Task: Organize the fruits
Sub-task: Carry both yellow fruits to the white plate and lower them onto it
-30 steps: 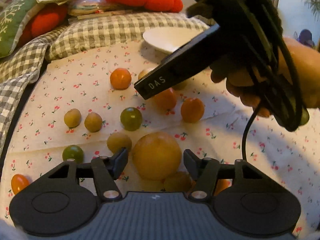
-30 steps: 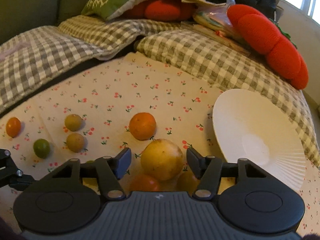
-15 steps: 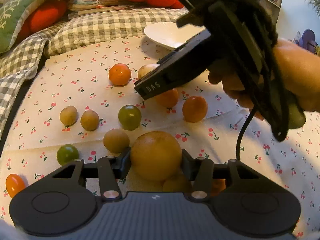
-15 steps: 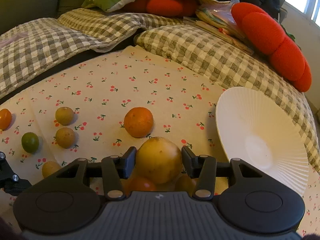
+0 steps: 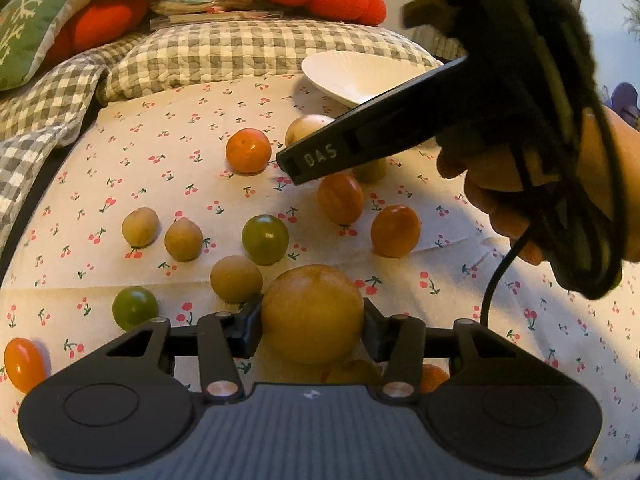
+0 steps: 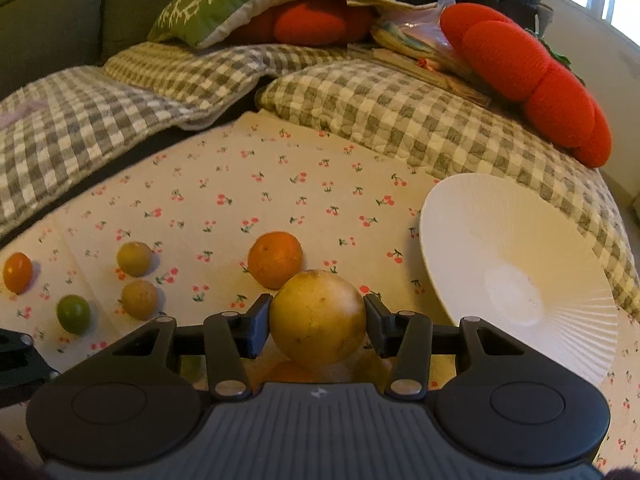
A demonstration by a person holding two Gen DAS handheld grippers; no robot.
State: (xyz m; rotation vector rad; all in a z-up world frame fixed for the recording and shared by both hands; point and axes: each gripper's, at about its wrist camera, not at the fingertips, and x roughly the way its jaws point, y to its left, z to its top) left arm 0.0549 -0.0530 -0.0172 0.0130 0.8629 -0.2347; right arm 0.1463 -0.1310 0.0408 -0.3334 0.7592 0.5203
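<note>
My left gripper [image 5: 312,320] is shut on a large yellow-orange fruit [image 5: 312,312] just above the cherry-print cloth. My right gripper [image 6: 318,320] is shut on a large yellow fruit [image 6: 318,316], held low over the cloth beside an orange [image 6: 275,259]. The right gripper's body [image 5: 400,128] and the hand holding it cross the left wrist view. Several small fruits lie loose: oranges [image 5: 248,150], green ones [image 5: 265,239], brownish ones [image 5: 140,226]. A white ribbed plate [image 6: 516,276] sits empty at the right.
The cherry-print cloth [image 6: 240,192] lies over a checked quilt [image 6: 400,108]. Red tomato-shaped cushions [image 6: 532,76] and a green pillow [image 6: 224,0] sit behind. A black cable [image 5: 496,280] hangs from the right gripper.
Both grippers closed from open onto the large fruits between their fingers. The right gripper then lifted its fruit slightly.
</note>
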